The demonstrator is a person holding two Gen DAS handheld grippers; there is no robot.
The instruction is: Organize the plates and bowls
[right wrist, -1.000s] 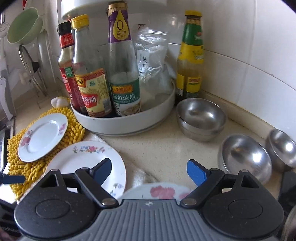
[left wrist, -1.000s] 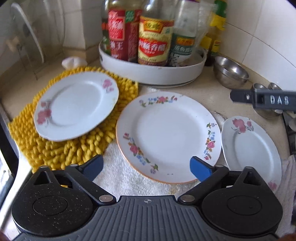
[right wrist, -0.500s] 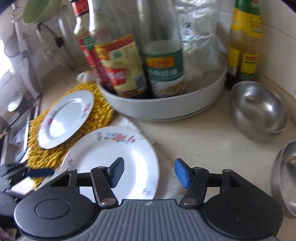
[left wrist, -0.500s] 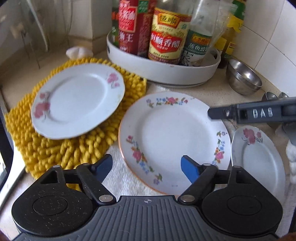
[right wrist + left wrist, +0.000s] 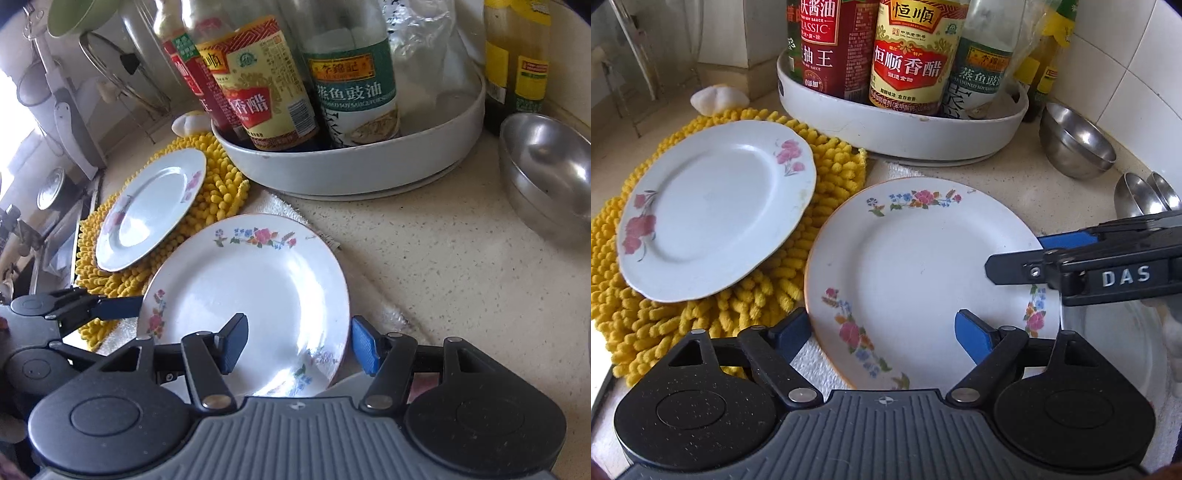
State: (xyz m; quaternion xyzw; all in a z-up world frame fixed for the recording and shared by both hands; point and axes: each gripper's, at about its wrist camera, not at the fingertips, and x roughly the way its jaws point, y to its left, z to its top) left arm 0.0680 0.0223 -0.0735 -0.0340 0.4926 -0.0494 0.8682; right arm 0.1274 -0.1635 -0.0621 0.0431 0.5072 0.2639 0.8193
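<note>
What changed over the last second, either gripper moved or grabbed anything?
Both grippers closed in on the big floral plate. The right gripper tipped down from the bottles to straddle its right rim; jaws narrower, gripping nothing. The left gripper crept toward its near-left rim, jaws opening, nothing held. The small plate on the yellow mat, the bottle tray and the steel bowls stayed put.

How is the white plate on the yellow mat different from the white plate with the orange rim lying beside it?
The white plate with pink flowers lies on the yellow chenille mat; the orange-rimmed plate with multicoloured flowers lies on a white towel.

The pink-flower plate has a wavy, uncoloured edge and two large pink sprays; the orange-rimmed plate has a smooth round edge and four small mixed-colour sprays.

The orange-rimmed plate looks larger.

Both are white, empty and face up.
</note>
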